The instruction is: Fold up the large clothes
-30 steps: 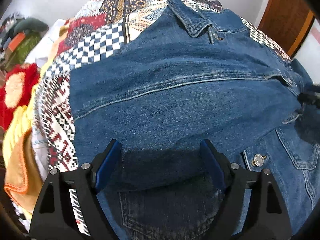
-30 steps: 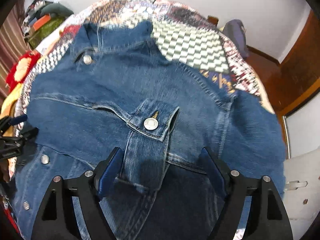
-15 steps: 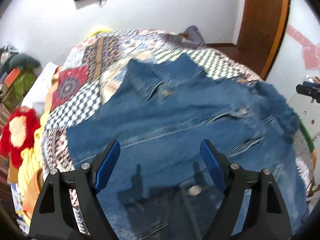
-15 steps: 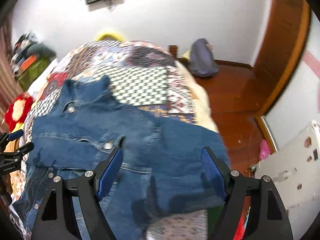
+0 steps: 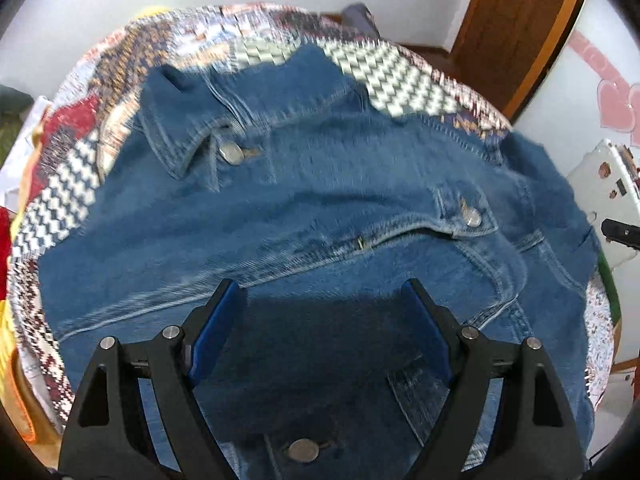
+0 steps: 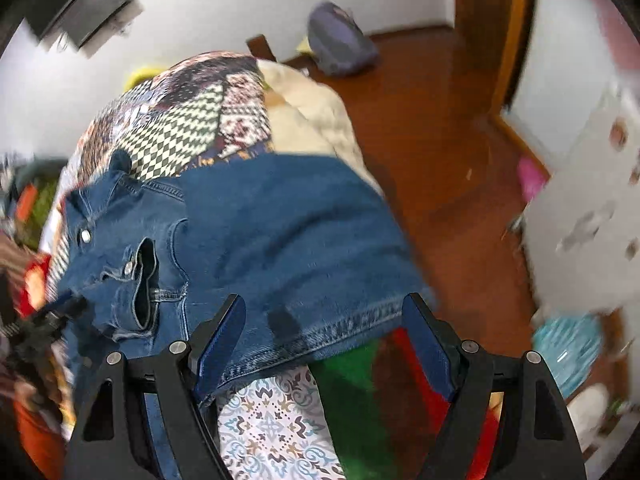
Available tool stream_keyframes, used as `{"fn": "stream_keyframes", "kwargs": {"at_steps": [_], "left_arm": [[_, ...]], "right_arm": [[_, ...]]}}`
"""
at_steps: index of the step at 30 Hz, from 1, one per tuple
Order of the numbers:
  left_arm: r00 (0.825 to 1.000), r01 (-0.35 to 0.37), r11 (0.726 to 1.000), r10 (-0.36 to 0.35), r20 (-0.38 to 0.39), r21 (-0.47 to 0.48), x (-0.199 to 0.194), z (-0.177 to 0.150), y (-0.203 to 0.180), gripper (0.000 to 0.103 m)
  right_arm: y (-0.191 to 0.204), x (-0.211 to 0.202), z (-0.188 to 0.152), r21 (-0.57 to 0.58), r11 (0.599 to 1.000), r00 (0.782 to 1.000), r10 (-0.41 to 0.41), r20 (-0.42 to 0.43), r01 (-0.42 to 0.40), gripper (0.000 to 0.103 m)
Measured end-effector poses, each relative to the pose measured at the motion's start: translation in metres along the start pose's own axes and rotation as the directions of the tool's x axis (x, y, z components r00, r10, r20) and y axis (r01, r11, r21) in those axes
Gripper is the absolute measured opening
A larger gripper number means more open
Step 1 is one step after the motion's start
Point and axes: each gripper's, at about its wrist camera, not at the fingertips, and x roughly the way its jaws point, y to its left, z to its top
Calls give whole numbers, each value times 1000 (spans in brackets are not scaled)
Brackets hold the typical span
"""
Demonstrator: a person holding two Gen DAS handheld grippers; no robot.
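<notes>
Denim jacket (image 5: 320, 200) lying spread on bed (image 5: 400, 72), collar pointing away; right gripper (image 6: 324, 344) hovering nearer hem edge (jaws spread, empty); left gripper (image 5: 324, 328) hovering over body, jaws spread.

The left wrist camera looks steeply down, close over the denim jacket (image 5: 320, 208), its collar toward 11 o'clock. The right wrist camera looks down from the jacket's edge, wooden floor (image 6: 440, 152) toward 1 o'clock; both share the jacket and patchwork bedspread (image 5: 64, 200).
</notes>
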Motion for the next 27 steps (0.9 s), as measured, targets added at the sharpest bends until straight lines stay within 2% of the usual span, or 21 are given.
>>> {"fn": "stream_keyframes", "kwargs": {"at_steps": [3,6,10,12,15,16,17,20,24,27], "left_arm": [[1000,-23,999,23,-6,35,10,-5,-8,82],[999,-53,994,52,10,97,12,-10,-17,82],[998,-60,990,59,12,130,14,-12,-24,82],[999,-51,992,50,11,119,14,-11,-23,82],[999,-37,995,36,8,94,13,-9,-19,82],[1000,-27,996,27,6,84,11,-9,-18,82],[1000,-21,997,20,8,77,8,-9,-17,82],[999,-26,997,23,31,76,-5,-13,-13,82],[997,-42,997,37,64,69,-22,-15,-7,82],[995,-24,998,19,98,51,-41,-18,1,82]], "right_arm": [[-19,19,-3,112,991,995,83,-57,-76,79],[-33,34,-6,198,974,989,125,-83,-106,79],[-40,42,-5,258,958,988,143,-64,-122,78],[-42,46,-2,290,949,989,141,-50,-121,75],[-43,50,4,322,940,991,132,-26,-116,65],[-41,48,5,327,938,992,124,-13,-113,58],[-39,44,5,322,941,994,110,3,-105,48],[-17,22,7,211,976,997,45,65,-58,24],[23,-8,16,61,997,989,35,141,-44,17],[51,-34,22,5,995,976,95,195,-98,15]]}}
